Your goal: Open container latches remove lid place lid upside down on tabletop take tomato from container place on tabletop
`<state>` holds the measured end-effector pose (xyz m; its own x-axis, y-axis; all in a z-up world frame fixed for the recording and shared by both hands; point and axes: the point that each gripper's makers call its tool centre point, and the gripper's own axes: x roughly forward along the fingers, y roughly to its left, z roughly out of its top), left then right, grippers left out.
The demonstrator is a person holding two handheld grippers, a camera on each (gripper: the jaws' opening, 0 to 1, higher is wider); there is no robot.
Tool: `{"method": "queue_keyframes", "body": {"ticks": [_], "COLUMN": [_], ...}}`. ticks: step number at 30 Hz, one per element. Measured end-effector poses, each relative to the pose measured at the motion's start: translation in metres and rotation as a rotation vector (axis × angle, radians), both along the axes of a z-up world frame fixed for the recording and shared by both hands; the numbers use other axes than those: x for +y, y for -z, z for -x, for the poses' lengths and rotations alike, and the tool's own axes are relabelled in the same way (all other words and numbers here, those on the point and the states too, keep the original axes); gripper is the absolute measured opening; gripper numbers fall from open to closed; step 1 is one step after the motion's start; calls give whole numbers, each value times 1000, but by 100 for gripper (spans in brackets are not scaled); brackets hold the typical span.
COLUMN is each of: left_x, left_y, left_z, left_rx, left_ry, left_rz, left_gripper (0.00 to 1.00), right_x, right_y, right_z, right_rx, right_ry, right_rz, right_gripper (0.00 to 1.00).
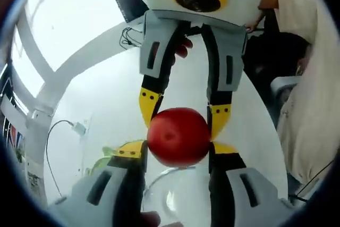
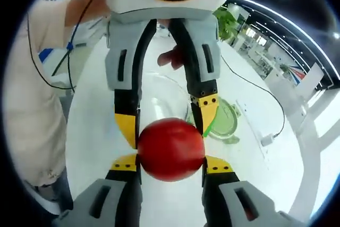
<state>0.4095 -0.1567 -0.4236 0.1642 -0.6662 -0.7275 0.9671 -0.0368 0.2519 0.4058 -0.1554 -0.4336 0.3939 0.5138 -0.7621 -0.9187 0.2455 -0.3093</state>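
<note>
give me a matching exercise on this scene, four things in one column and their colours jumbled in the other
Things:
1. tomato
2. lid
3. container
4. plug on the cable

Colours:
a. clear, see-through
b. red
c. white
d. green

Pairs: 1-b, 2-d, 3-a, 4-c
</note>
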Motion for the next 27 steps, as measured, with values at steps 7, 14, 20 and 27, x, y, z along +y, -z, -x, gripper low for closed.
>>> {"method": "queue_keyframes", "body": {"ticks": [7,14,20,27], "left_x": [-38,-68,-86,-101], "left_y": [-3,2,12,33], "left_z": [10,14,15,16], "left_rx": [-4,-2,10,32], "left_ry": [66,106,118,129], "left_rz": [6,-4,-1,-15], "left_gripper": [36,36,36,36], "right_x": [-39,-70,-90,-104], "right_y": [-4,0,11,32], "right_z": [8,10,9,8], "right_rx": [0,6,20,45], "right_ry": [53,91,112,128], "right_rz": [16,29,38,38], "right_gripper": [39,39,39,39]}}
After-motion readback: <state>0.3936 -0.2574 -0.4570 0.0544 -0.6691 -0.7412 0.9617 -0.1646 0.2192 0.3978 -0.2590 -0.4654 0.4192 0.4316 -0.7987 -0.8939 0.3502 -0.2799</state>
